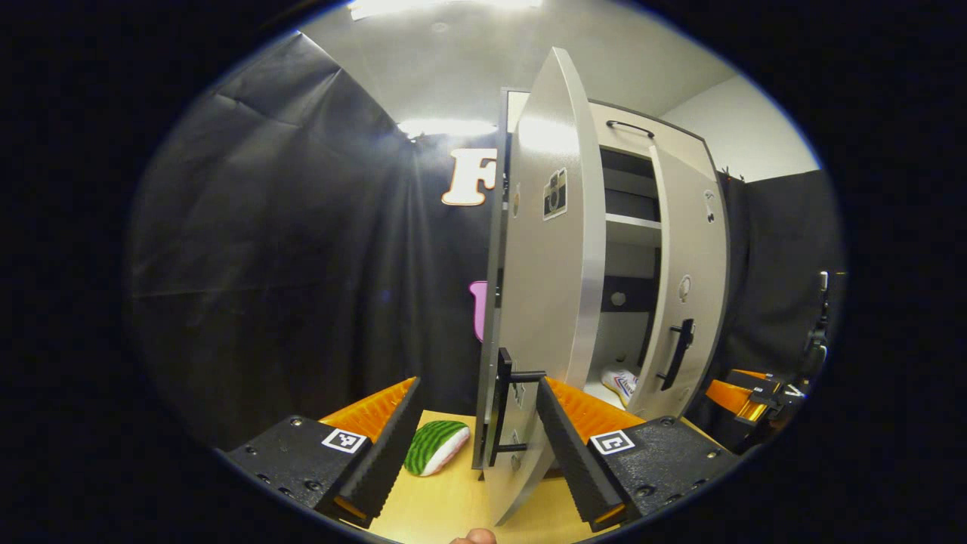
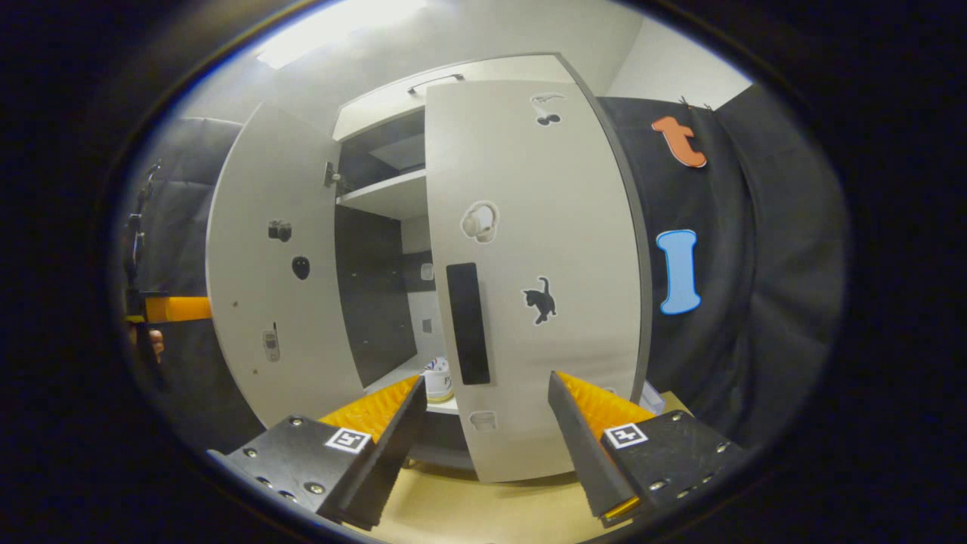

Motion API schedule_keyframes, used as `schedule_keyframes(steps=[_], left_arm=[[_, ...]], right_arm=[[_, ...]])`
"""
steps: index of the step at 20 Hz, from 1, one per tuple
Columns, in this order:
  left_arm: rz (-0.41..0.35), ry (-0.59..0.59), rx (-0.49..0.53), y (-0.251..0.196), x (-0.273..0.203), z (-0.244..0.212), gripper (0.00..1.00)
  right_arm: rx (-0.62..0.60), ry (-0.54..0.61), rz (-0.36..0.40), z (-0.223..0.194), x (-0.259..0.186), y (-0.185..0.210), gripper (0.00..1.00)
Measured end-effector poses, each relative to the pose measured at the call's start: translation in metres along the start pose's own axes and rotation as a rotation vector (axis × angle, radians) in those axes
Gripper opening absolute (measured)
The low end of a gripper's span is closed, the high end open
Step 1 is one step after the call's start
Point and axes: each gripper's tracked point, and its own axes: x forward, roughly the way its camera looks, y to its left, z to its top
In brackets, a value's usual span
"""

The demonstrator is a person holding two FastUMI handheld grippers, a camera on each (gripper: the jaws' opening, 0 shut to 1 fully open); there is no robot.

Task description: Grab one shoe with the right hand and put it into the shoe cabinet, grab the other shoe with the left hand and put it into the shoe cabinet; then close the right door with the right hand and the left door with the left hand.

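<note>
Both doors ajar, left gripper (image 1: pixel 468 446) jaws spread astride left door (image 1: pixel 548 302) handle, right gripper (image 2: pixel 483 446) jaws spread before right door (image 2: pixel 529 287)

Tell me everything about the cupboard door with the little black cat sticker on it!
The pale grey flat cabinet door with the cat sticker is the right door, standing partly open and upright. It looks like smooth painted board. A long black handle runs down near its free edge, with headphone and cherry stickers above. The right gripper hovers open just before its lower part, not touching it.
</note>
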Motion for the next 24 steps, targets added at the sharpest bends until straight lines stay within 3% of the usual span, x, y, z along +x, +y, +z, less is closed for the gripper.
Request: schedule_keyframes(steps=[2,3,4,5,13,15,24], left_arm=[[-0.040,0.003,-0.017,-0.017,0.004,-0.002,0.87],[-0.054,0.003,-0.024,-0.023,0.006,-0.003,0.92],[-0.061,0.002,-0.026,-0.027,0.008,-0.004,0.87],[-0.067,0.003,-0.022,-0.030,0.011,-0.005,0.92],[-0.112,0.004,-0.005,-0.057,0.023,-0.008,0.92],[-0.106,0.003,0.006,-0.060,0.028,-0.008,0.92],[-0.195,0.004,-0.027,-0.097,0.059,-0.012,0.92]], right_arm=[[0.002,-0.001,0.000,-0.001,-0.002,0.000,0.96],[0.004,-0.002,-0.001,0.000,-0.003,-0.002,0.96],[0.004,-0.003,-0.004,0.000,-0.003,-0.003,0.96],[0.005,-0.004,-0.007,0.000,-0.005,-0.006,0.96],[0.010,-0.012,-0.038,0.001,-0.010,-0.025,0.99],[0.009,-0.015,-0.043,0.002,-0.009,-0.028,0.96],[0.021,-0.020,-0.084,0.001,-0.009,-0.052,0.99]])
